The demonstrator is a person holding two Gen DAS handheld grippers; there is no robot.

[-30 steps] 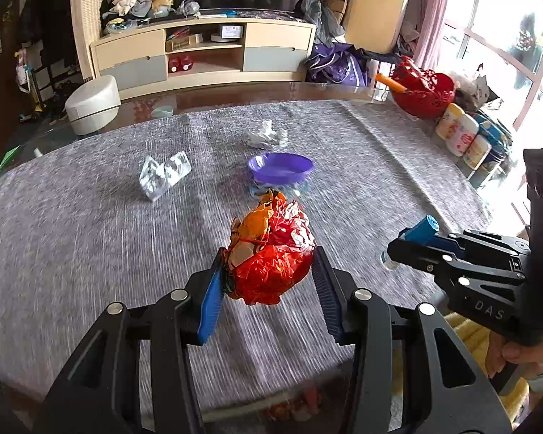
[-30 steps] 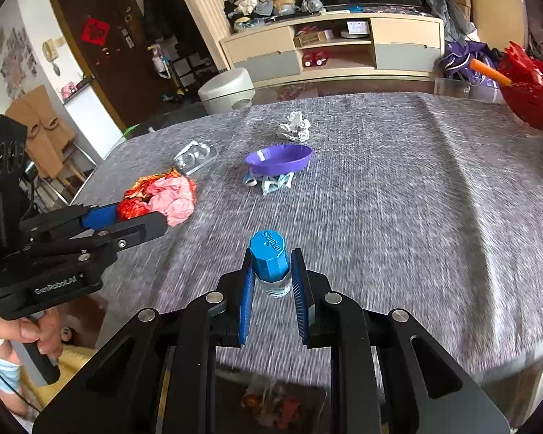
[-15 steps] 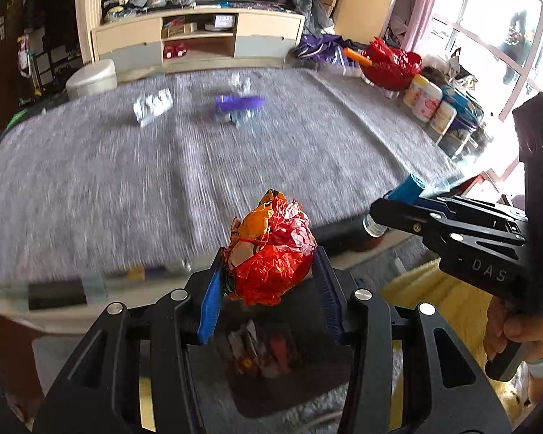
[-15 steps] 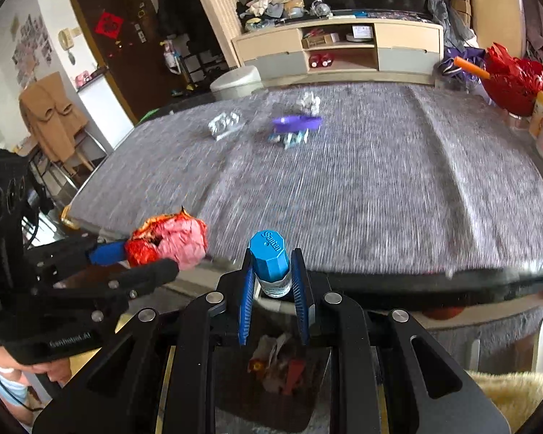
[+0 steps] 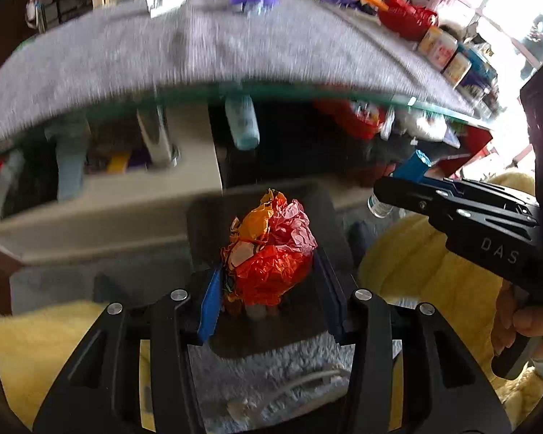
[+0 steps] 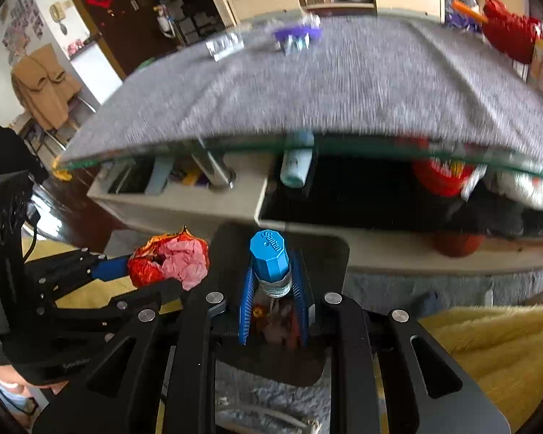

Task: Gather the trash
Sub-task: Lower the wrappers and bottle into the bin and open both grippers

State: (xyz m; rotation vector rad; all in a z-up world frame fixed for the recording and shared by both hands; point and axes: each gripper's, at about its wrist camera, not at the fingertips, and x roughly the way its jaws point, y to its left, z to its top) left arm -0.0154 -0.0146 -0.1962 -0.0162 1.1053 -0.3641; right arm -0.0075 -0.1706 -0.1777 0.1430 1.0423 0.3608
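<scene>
My left gripper [image 5: 269,289] is shut on a crumpled red and orange wrapper [image 5: 271,256] and holds it over a dark bin [image 5: 329,224] on the floor, below the table's front edge. My right gripper [image 6: 273,289] is shut on a small bottle with a blue cap [image 6: 269,264], also above the bin [image 6: 325,253], which holds some trash. The wrapper [image 6: 170,264] shows at the left of the right wrist view, and the bottle's cap [image 5: 414,164] at the right of the left wrist view. A clear plastic pack [image 6: 224,43] and a purple dish [image 6: 297,32] with scraps lie far back on the table.
The glass table with a grey cloth [image 5: 199,54] is above and ahead, with a cluttered shelf [image 6: 184,195] underneath. Yellow fluffy fabric [image 5: 416,289] lies on both sides of the bin. A red basket [image 6: 510,32] and jars [image 5: 449,58] stand at the table's right.
Both grippers have drawn back off the table and dropped below its front edge, carrying the wrapper and the bottle to above the bin.
</scene>
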